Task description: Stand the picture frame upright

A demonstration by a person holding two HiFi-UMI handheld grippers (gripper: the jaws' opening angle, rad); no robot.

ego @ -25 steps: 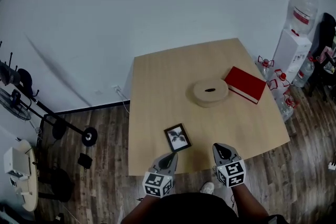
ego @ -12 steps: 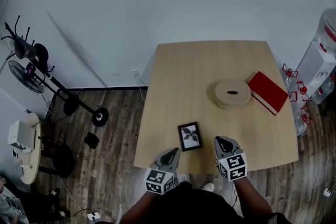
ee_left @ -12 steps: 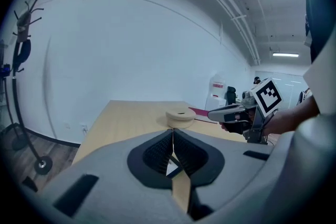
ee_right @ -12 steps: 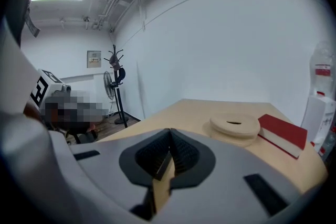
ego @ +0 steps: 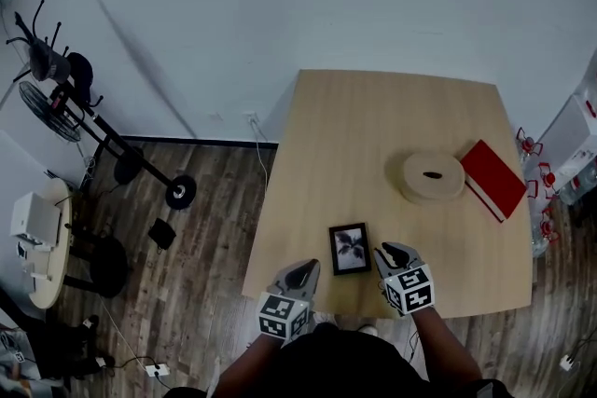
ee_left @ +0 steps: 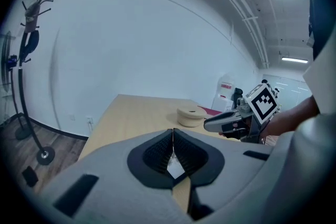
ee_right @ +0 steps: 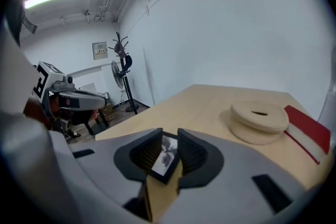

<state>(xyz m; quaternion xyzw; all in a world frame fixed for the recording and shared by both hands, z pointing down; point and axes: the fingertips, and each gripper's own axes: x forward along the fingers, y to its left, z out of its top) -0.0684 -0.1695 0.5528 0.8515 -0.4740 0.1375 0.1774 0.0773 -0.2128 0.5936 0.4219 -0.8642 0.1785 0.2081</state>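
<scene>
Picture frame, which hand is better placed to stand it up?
Right. The right tongs sit beside the picture frame, jaws just opening with it lined up in their gap, not yet gripped; the left tongs are shut.

- water dispenser [ego: 580, 128]: cut off by the head view's right edge, only part of its white body showing.
- picture frame [ego: 350, 248]: dark print inside, too small to make out.
- wall notice [ee_right: 100, 50]: lettering unreadable.
- red book [ee_left: 211, 110]: in the left gripper view, mostly hidden behind the round wooden disc [ee_left: 191, 115].
- person [ego: 345, 368]: trunk cut off by the head view's bottom edge.
</scene>
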